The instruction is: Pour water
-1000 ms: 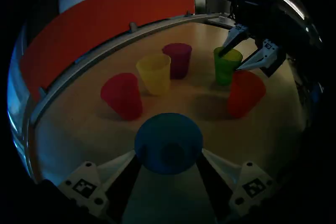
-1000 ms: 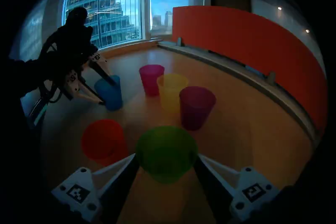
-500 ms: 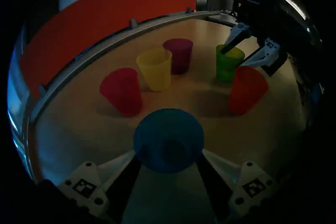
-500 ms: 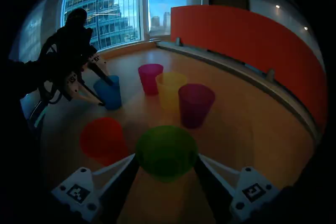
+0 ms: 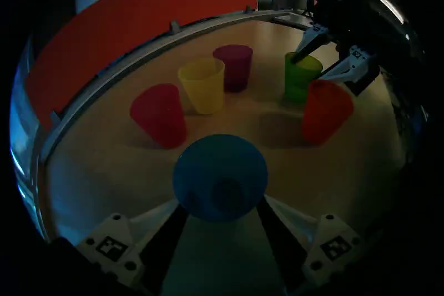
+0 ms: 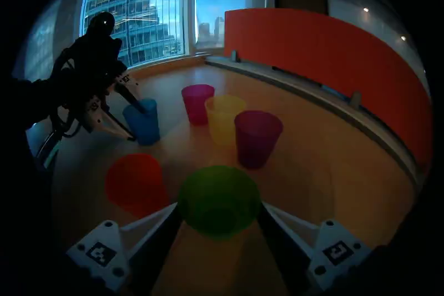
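Your left gripper pinches the blue cup between its fingers, and your right gripper clamps the green cup the same way. Both cups are upright, low over the wooden table, near the orange cup and yellow cup. Neither is tilted, and I can't tell whether either holds water, so the pour itself looks undone.

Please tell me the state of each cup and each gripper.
blue cup: upright, gripped by left gripper
green cup: upright, gripped by right gripper
orange cup: upright, not held
yellow cup: upright, not held
purple cup: upright, not held
pink cup: upright, not held
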Demonstrator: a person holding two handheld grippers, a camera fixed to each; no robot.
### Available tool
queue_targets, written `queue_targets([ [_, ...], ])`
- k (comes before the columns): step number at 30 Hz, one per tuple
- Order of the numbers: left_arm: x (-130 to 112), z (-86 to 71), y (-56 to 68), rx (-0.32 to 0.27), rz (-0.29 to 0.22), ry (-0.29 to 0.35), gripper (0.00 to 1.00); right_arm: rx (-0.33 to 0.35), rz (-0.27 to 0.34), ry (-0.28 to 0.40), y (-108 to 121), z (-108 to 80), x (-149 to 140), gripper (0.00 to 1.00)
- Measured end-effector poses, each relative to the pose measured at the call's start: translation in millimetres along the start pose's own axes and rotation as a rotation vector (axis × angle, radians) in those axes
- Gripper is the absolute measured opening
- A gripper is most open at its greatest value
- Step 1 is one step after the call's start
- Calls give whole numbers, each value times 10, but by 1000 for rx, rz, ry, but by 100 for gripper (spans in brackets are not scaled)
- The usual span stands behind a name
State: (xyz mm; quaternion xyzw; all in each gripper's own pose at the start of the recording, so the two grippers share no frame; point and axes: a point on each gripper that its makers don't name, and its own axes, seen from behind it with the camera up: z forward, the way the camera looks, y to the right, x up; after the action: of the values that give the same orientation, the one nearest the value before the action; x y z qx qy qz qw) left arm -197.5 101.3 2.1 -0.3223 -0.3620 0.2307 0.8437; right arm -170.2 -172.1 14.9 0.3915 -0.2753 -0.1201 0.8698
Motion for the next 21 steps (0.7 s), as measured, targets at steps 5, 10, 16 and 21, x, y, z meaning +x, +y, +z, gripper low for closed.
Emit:
queue_targets([
  [5,-40,-11,-5,1,-3,-6,84,1,4,-12,-15,-7,-37,100],
  [10,-94,-44,-34,9,-12,-9,83,-14,6,-18,4,-52,-91,100],
  [16,-199,-111,-61,24,-27,-14,83,-32,20,-15,21,-166,-157,100],
  [21,-287,-190,-81,39,-53,-9,83,-49,31,-16,16,-266,-245,100],
])
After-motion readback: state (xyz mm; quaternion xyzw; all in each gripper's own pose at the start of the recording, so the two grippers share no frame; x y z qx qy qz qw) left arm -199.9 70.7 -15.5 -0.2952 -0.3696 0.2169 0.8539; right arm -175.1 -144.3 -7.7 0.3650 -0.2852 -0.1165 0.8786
